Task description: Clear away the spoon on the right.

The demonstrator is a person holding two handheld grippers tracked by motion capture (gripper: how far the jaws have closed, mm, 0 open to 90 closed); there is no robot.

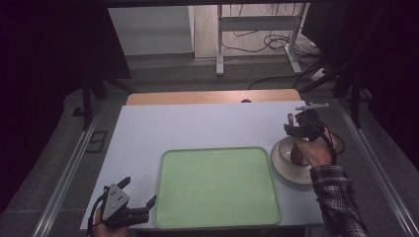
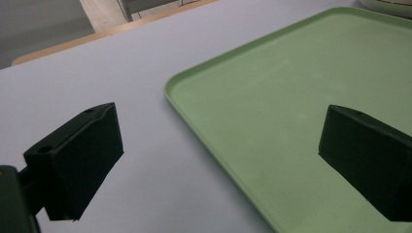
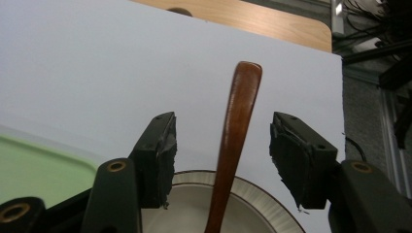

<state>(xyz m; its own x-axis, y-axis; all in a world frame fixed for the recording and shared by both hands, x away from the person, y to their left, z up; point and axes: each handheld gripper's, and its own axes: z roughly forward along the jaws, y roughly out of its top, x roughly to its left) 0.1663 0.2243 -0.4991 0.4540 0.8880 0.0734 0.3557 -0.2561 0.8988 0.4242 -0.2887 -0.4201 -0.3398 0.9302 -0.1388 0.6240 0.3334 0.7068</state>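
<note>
Right gripper (image 1: pixel 296 129) at the far right of the pale surface (image 1: pixel 197 126), held by a hand in a plaid sleeve (image 1: pixel 338 197), poised over a white bowl (image 1: pixel 285 150) that sits on a ribbed plate (image 1: pixel 281 168) just right of the green tray (image 1: pixel 217 187). Brown wooden spoon (image 3: pixel 235 131) standing in the bowl, handle leaning up and away toward the far edge. In the right gripper view, handle rising between the two black jaws with a clear gap on either side, a little nearer the left one; pads not touching the wood, so jaws part open, nothing gripped. Spoon's bowl end low in the dish, hidden behind the gripper in the high view save for a reddish-brown patch (image 1: pixel 296 153).

Left gripper (image 1: pixel 129 201) at the near left corner of the surface, just left of the tray's near left corner, grey three-cornered plate on top. Jaws spread wide and empty in the left gripper view (image 2: pixel 221 160), left jaw above bare surface, right jaw above the tray floor, tray rim (image 2: pixel 194 114) running between them. Tray itself bare, lying flat in the middle near part of the surface. Wooden tabletop edge (image 1: pixel 212 96) showing beyond the far side of the pale surface.
</note>
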